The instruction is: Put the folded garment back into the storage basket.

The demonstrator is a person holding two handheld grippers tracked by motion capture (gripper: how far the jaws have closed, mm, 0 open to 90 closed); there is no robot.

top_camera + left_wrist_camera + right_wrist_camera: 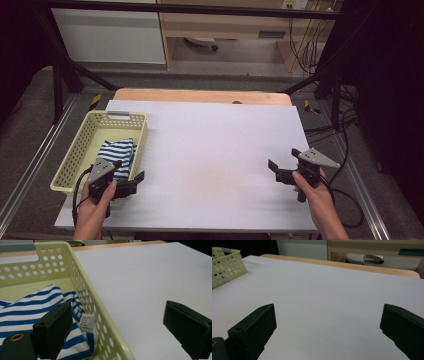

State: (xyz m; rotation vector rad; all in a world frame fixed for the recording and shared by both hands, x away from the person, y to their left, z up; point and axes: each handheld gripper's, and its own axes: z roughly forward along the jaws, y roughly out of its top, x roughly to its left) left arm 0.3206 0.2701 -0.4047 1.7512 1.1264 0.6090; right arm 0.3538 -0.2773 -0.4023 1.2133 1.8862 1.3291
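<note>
A pale yellow perforated basket [76,150] stands at the table's left side, and a folded blue-and-white striped cloth [119,151] lies in its near half. My left gripper [129,170] hovers at the basket's near right corner, open. In the left gripper view the basket wall [85,287] runs between the jaws: one jaw is over the striped cloth [30,307], the other over the white tabletop. A white care label [87,323] shows on the cloth. My right gripper [283,158] is open above the bare white surface at the right, nothing between its jaws [328,327].
A white board [210,150] covers the wooden table [200,95]. The basket [224,265] appears far left in the right gripper view. Black frame legs and cables [345,130] stand beside the table's right edge. A desk and cabinet are behind.
</note>
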